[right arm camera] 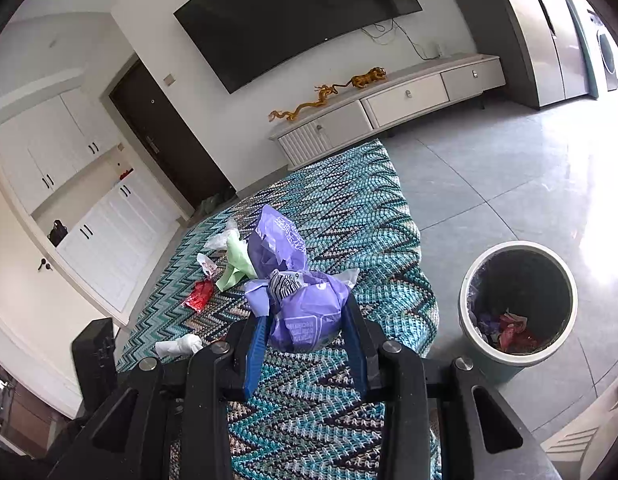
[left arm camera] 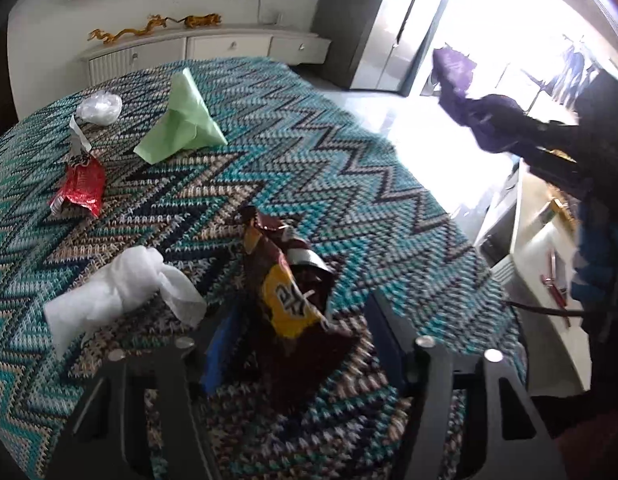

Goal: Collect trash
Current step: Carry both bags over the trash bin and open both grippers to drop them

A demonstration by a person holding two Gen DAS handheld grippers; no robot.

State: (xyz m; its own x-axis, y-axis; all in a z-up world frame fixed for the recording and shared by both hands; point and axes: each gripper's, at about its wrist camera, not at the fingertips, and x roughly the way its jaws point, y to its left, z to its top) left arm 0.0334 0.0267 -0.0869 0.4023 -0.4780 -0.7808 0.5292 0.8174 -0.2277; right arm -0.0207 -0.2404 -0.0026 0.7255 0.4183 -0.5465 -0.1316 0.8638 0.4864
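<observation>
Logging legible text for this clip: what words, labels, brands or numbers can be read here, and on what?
"Lay's": yellow logo, upside down and partly creased, on the brown chip bag; a likely reading.
White characters, a printed box and digits beside a barcode on the purple wrapper: too small to read.
Print on the red wrapper: blurred, unreadable.
Nothing else legible.

**Colour call across the rug**

You've got a zigzag rug in teal, navy and beige. On it: a pale green wrapper, a red packet, a white crumpled bag, a brown-and-yellow chip bag. Your lilac wrapper carries white print; the bin is white-rimmed, black-lined.
</observation>
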